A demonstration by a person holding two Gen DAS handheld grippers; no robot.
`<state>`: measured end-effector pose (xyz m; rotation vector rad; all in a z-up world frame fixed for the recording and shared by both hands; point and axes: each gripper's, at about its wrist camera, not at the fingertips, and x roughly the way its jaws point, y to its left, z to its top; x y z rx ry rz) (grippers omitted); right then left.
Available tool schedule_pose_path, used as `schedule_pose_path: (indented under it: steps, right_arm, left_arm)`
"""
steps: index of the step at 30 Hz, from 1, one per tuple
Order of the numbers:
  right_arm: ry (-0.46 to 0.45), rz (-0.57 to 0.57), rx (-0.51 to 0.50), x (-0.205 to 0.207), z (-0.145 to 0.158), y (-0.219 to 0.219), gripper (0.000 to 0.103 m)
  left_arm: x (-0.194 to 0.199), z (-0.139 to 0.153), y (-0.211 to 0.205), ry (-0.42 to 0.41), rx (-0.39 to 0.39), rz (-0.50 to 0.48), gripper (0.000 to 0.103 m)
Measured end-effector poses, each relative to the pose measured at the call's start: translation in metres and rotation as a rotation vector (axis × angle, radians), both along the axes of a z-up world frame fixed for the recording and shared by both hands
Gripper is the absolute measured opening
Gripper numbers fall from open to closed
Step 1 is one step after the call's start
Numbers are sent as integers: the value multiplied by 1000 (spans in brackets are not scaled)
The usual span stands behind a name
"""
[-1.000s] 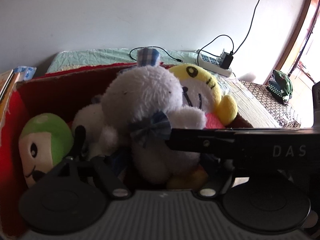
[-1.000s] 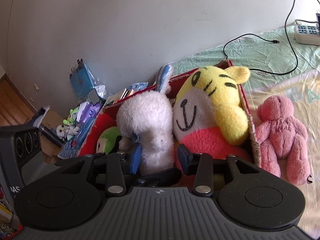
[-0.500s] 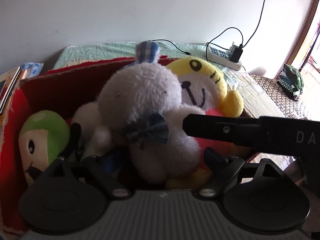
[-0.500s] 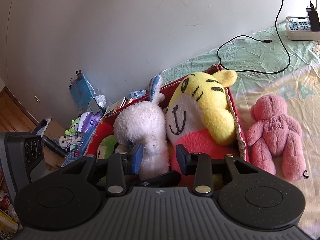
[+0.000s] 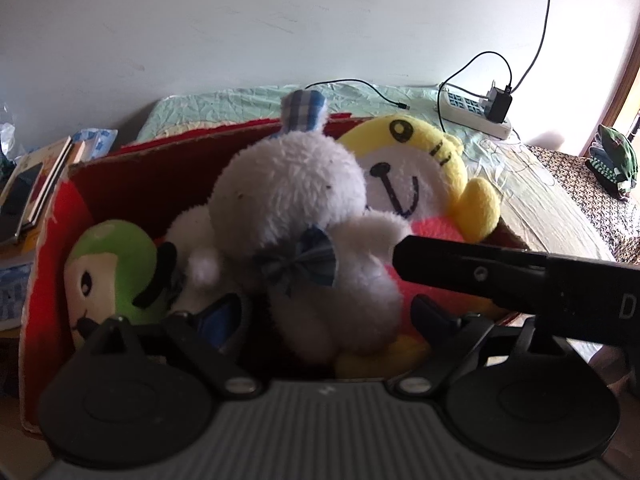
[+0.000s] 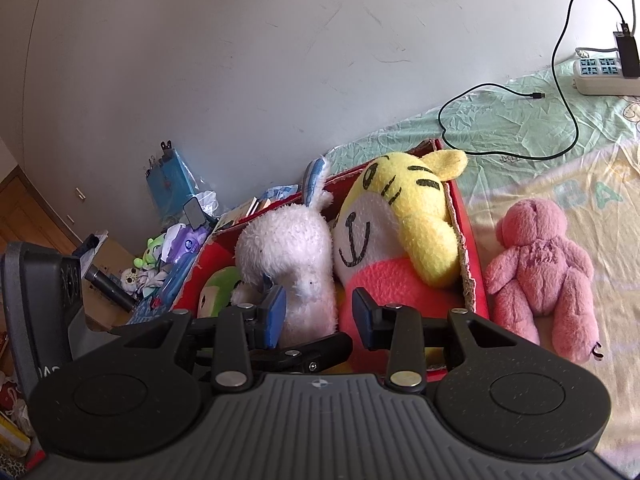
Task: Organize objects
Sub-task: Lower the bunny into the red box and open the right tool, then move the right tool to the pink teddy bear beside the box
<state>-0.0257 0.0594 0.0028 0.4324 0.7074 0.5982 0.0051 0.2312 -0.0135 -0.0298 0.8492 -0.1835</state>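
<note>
The left gripper stands with its jaws wide apart, having just been opening around the white plush rabbit, whose body sits between the blue pads without being pressed by either. The right gripper has its jaws partly apart, the rabbit's lower body framed between them; its left pad looks close to the fur, but I cannot tell whether it touches, and nothing appears squeezed. The step in hand reads as settling the rabbit into the red cardboard box, where it stands upright, wedged between the green-capped plush and the yellow tiger plush. To do this well, the left tongs should back straight out so the pads do not snag the checked bow or drag the rabbit up, and the right tongs can steady the toy low on its body until it stays put. The box looks nearly full, so the pink teddy bear, lying on the bed sheet just beside the box wall, would need a gap pressed open for it. As for writing, a white letter "D" shows on the right gripper's black body in the left wrist view, and large pale letters on the sheet are too cut off to read.
</note>
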Motion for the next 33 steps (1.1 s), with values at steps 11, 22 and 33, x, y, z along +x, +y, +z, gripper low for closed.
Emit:
schedule_pose_path:
  steps: [11, 22, 33]
  right_arm:
    - [-11, 5, 2, -6, -1, -11, 42]
    - [67, 26, 155, -8, -9, -41, 40]
    - [58, 81, 200, -19, -7, -65, 43]
  left_arm:
    - [-5, 8, -14, -17, 61, 59, 94]
    - [-11, 13, -23, -16, 97, 153, 95]
    - [-42, 32, -31, -57, 121, 241, 95]
